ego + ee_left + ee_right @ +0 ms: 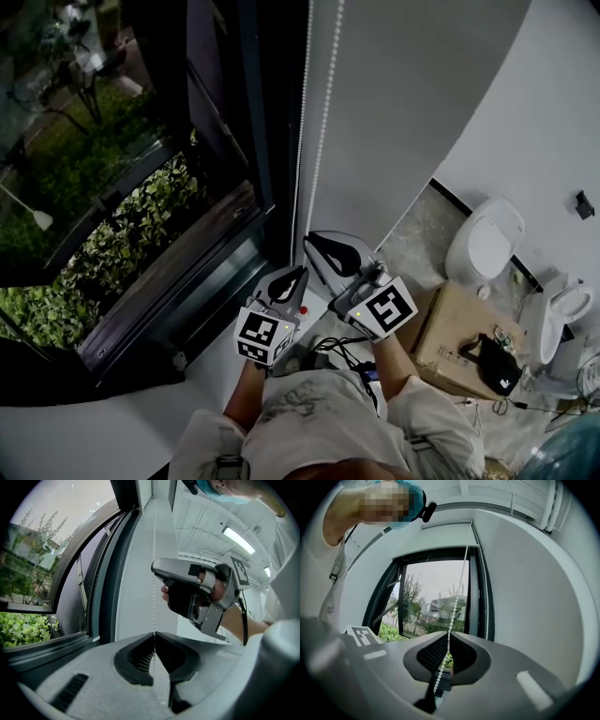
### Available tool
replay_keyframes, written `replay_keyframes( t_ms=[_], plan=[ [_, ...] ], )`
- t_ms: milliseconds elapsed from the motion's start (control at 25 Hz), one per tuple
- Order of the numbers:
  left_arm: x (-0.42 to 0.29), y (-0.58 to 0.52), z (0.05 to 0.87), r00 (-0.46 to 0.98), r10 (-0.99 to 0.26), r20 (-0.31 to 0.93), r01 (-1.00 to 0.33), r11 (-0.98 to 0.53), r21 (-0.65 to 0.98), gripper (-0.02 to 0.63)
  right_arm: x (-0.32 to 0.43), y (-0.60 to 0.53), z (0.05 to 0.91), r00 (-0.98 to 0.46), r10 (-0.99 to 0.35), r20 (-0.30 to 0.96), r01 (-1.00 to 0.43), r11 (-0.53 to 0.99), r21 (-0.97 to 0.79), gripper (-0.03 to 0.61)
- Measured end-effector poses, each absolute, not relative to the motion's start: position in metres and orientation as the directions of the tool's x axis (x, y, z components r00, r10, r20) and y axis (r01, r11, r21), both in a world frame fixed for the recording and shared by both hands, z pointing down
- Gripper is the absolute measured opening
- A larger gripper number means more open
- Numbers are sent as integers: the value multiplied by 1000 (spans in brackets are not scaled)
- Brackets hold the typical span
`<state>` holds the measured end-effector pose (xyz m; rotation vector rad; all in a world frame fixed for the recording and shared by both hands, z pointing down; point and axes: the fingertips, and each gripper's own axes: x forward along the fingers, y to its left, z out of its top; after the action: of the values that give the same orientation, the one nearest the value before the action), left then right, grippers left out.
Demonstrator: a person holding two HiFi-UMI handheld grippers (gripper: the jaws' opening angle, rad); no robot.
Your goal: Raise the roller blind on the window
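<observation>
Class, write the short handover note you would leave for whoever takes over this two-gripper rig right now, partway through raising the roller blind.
Left gripper: shut on the bead chain.
Right gripper: shut on the chain too, higher up, beside the window frame.
Done: the glass in view is uncovered. I cannot make out the blind, so how far it is raised is unclear.
Left: probably pull the chain down hand over hand, check the top, then let go.

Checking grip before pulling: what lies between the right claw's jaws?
The white bead cord, pinched in the shut right claw, as the right gripper view shows.
</observation>
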<state>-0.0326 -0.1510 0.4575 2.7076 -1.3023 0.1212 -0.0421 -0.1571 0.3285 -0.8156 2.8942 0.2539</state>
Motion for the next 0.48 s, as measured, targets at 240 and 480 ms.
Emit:
replay_keyframes(
  t_ms=[240,480],
  plan=[
    [-30,-148,488,625,-755,198,-779,-619,100,17,-39,-159,359,-842,-528,-106,-538,836,105,21],
    [-26,-145,514,623,-741,248,-779,-615,121,17,-37,-157,389,-842,-536,-56,-539,839,76,21]
  ],
)
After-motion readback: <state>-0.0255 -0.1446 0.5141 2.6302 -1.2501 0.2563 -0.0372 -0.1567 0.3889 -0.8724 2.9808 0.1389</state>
